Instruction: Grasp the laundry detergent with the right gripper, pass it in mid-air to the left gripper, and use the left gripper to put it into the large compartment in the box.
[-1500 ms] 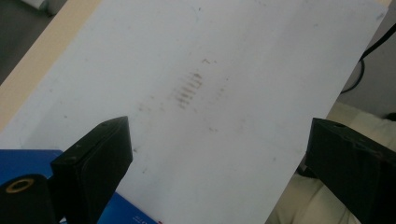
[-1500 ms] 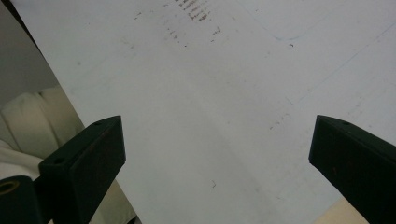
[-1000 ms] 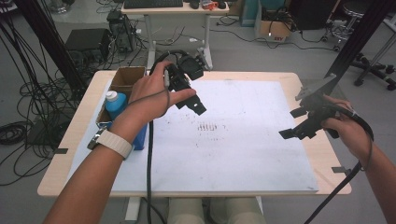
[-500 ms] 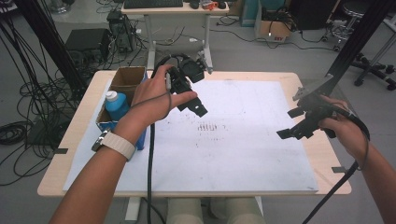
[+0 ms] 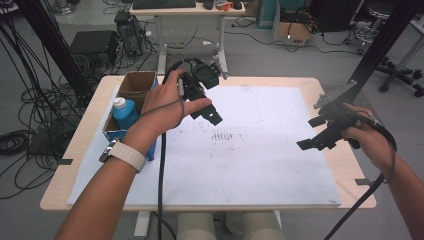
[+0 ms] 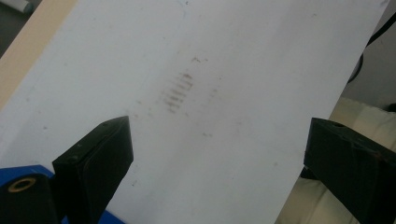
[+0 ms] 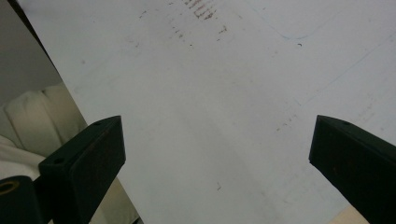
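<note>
Tongs on both sides gape with nothing between them: left tongs [image 5: 212, 112] and right tongs [image 5: 311, 134] hover over the white sheet [image 5: 240, 160], well apart.

Hardly altered at all over the last second. From above, at most a hair's drift of the right claw [image 5: 312, 133] and the right hand [image 5: 369, 141] behind it toward the middle of the surface [image 5: 346, 170], too slight to count as a move. Likewise just a faint inward swing of the left forearm [image 5: 100, 200] near the bottom edge, without any matching shift of the left claw [image 5: 207, 114]. A barely different hang to the cable [image 5: 350, 212] trailing from the right hand. No widening or narrowing of either claw's gap, and no fresh contact anywhere.
</note>
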### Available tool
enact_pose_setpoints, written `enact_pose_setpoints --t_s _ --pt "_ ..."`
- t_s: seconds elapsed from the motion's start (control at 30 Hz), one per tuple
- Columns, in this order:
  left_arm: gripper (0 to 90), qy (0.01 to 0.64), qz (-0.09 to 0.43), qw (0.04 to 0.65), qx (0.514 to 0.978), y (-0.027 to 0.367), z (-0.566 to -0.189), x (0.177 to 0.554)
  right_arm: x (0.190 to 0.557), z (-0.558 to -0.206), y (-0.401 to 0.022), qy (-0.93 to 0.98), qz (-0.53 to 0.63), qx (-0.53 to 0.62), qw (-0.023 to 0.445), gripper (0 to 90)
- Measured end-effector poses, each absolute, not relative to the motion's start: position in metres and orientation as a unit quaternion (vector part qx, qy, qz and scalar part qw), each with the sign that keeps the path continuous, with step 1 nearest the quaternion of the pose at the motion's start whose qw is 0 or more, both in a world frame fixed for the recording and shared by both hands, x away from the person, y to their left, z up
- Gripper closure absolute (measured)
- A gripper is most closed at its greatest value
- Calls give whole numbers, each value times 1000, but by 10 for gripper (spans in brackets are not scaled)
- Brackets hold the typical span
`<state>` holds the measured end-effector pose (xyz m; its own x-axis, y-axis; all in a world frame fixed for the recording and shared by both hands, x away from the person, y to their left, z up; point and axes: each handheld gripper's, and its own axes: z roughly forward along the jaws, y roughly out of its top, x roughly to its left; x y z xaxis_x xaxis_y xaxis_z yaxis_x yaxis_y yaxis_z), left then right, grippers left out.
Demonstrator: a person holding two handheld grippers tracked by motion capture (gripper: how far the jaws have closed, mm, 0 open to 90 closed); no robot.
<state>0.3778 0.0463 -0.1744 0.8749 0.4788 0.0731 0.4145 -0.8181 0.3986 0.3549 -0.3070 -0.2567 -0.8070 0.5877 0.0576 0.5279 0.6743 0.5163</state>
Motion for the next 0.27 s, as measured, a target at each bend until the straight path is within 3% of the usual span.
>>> enact_pose_setpoints --t_s 0.27 --pt "84 238 86 191 948 46 -174 377 354 -257 -308 912 265 307 57 36"
